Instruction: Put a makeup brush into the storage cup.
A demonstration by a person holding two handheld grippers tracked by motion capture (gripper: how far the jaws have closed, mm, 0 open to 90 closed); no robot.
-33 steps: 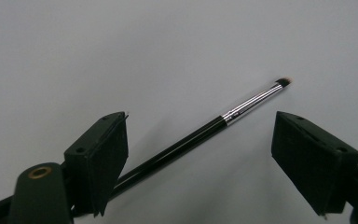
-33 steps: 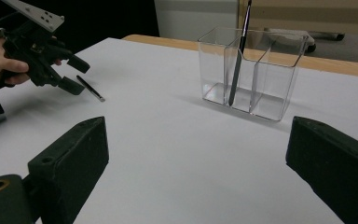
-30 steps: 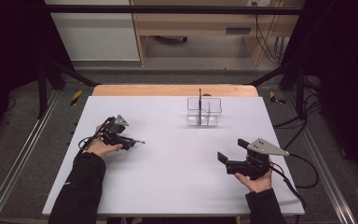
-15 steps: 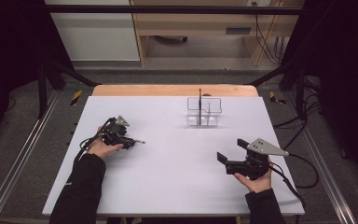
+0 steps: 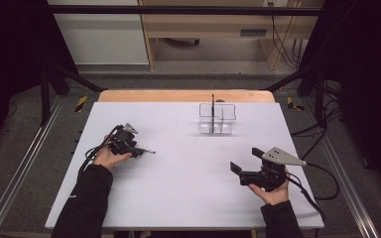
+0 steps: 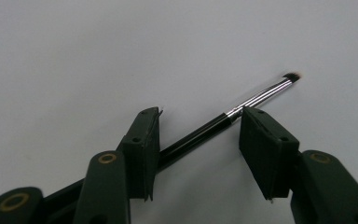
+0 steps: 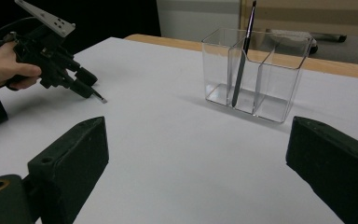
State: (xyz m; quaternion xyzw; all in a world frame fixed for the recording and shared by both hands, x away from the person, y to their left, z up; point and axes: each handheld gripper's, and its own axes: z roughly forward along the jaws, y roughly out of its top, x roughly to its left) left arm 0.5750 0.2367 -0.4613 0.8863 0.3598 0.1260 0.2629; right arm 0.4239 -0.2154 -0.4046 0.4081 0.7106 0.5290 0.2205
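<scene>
Cataloguing the table (image 5: 178,198) at this moment, we recorded one slim makeup brush (image 6: 242,105), black-handled with a silver ferrule, lying flat on the white surface at the left side. The left gripper (image 6: 200,135) straddled it; its jaws had just been closing, stood about half open, and the brush ran between them at a slant, crossing the gap obliquely rather than squarely (bristle tip pointing away from the hand, past the far jaw). We could not tell for certain whether the pads pressed on it yet. The right gripper (image 5: 248,168) rested well apart at the table's right, jaws wide and empty. A clear divided holder (image 5: 217,119) stood toward the far edge, a second brush (image 7: 242,51) upright in it. We judged the left hand (image 5: 106,157) plainly nearer, the brush's skewed axis governing the grasp.
</scene>
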